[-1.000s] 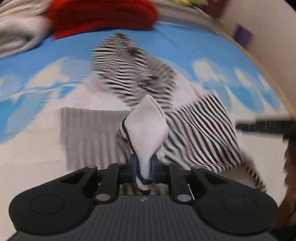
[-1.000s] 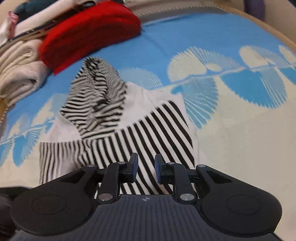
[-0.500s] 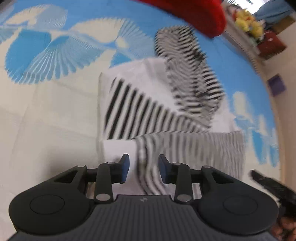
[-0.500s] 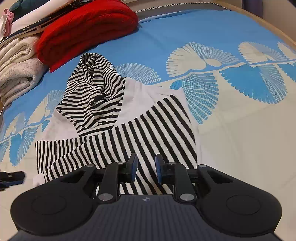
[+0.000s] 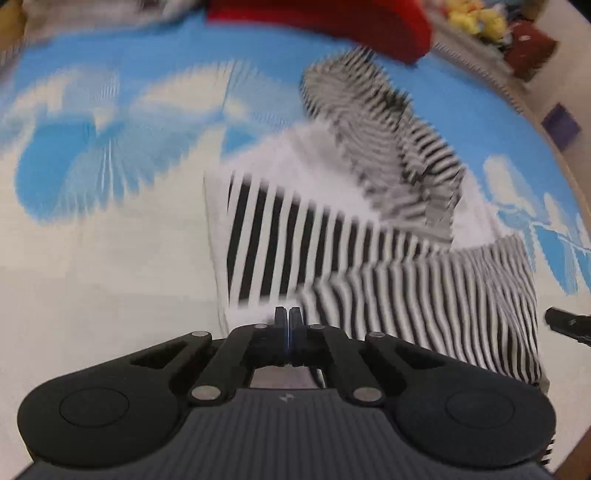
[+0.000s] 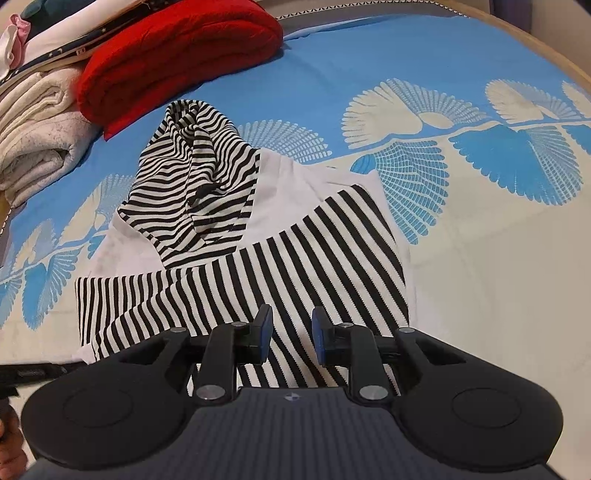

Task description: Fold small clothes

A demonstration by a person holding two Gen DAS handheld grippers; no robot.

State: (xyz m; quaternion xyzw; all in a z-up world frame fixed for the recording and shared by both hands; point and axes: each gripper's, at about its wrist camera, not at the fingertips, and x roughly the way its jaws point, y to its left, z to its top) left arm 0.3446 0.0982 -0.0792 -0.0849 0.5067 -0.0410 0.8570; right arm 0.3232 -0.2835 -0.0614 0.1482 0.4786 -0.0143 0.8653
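A small hooded top [image 6: 295, 258], white with black-and-white stripes, lies flat on the bed cover [image 6: 480, 277]. Its striped hood [image 6: 192, 184] points away and both striped sleeves are folded across the body. My right gripper [image 6: 291, 332] stands open just above the near hem, with striped cloth showing in the gap between its fingers. In the blurred left wrist view the top [image 5: 295, 240] lies ahead, and my left gripper [image 5: 289, 317] is shut at its near left hem corner. I see no cloth between its fingers.
A folded red cloth [image 6: 177, 59] and rolled cream towels [image 6: 37, 136] lie beyond the top at the far left. Yellow soft toys [image 5: 472, 18] sit past the bed's wooden edge. A black gripper finger [image 6: 33, 371] shows at the left.
My left gripper let go of the white sleeve end, swung over to the top's near left corner, opened wide and shut again. The sleeve now lies across the body. The right gripper stayed put.
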